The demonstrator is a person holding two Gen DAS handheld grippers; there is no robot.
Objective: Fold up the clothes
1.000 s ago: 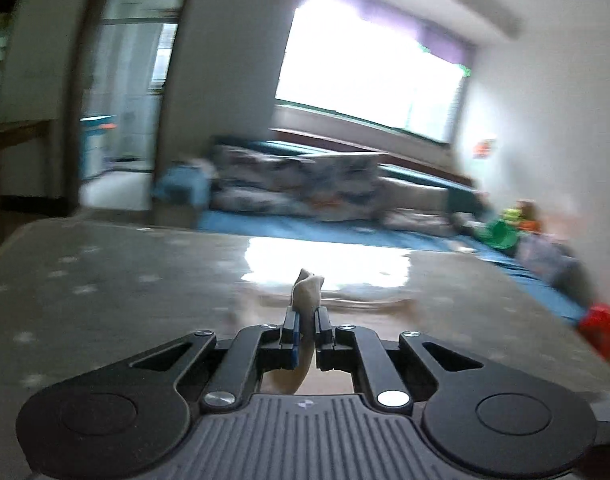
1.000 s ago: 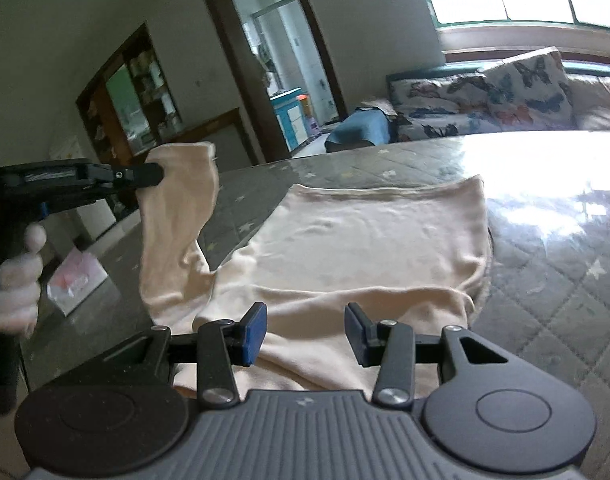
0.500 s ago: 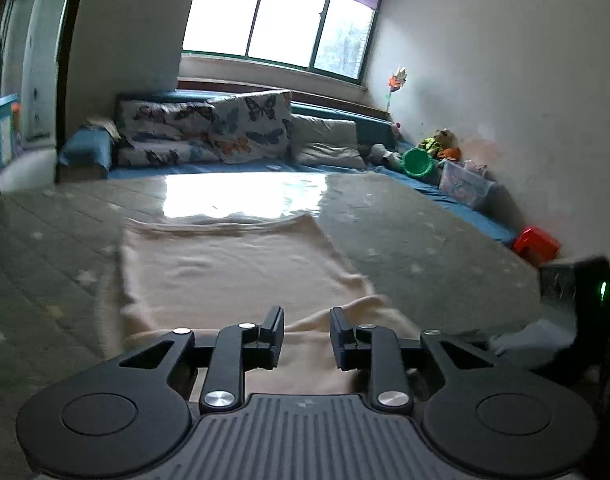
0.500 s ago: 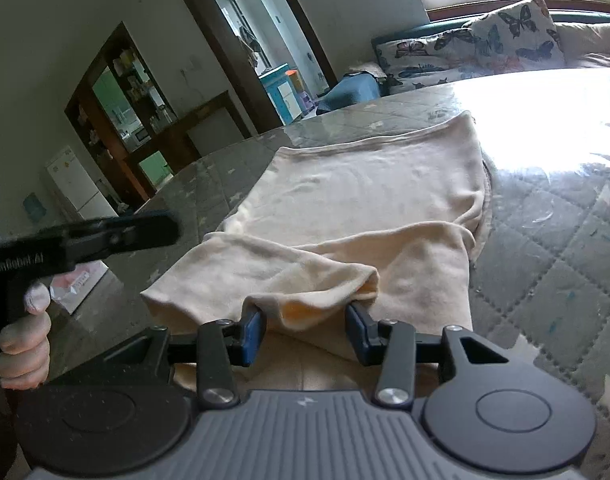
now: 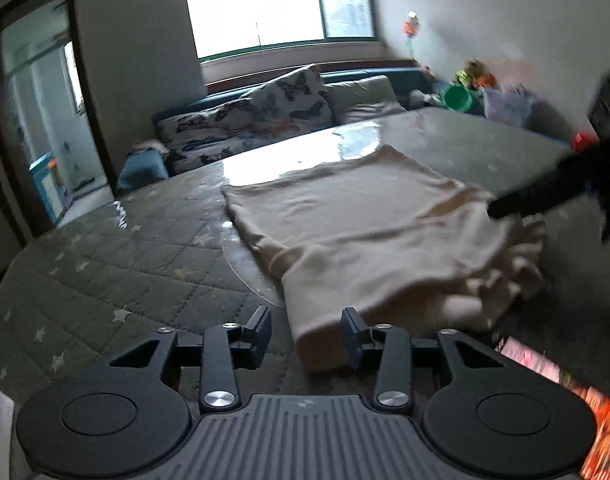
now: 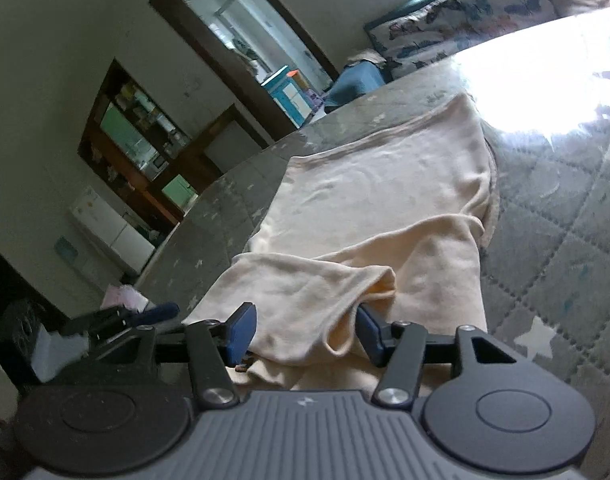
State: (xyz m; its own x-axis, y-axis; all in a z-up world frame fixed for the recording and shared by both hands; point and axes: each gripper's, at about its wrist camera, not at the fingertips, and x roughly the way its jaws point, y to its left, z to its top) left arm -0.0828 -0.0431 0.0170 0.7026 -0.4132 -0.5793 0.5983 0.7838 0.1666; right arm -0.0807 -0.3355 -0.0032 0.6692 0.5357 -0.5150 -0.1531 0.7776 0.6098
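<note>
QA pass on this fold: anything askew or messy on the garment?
Yes. The cream garment is folded unevenly: the folded-over sleeve lies crooked and bunched near the right gripper, and the left wrist view shows a rumpled heap at the garment's right edge. Nothing spilled or damaged on the quilted table cover.

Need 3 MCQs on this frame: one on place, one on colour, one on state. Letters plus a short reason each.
1. Where does the garment lie?
A. on the quilted table top
B. on the sofa
C. on the floor

2. What colour is the garment?
A. navy
B. cream
C. red

3. How are the left gripper fingers?
A. clamped on cloth
B. apart, a folded edge between them
C. out of view

Answers:
1 A: the cloth is spread on the star-patterned grey surface.
2 B: it is pale cream in both views.
3 B: the fingers have just been opening, with gaps beside the edge; the right gripper is also open around a fold.
</note>
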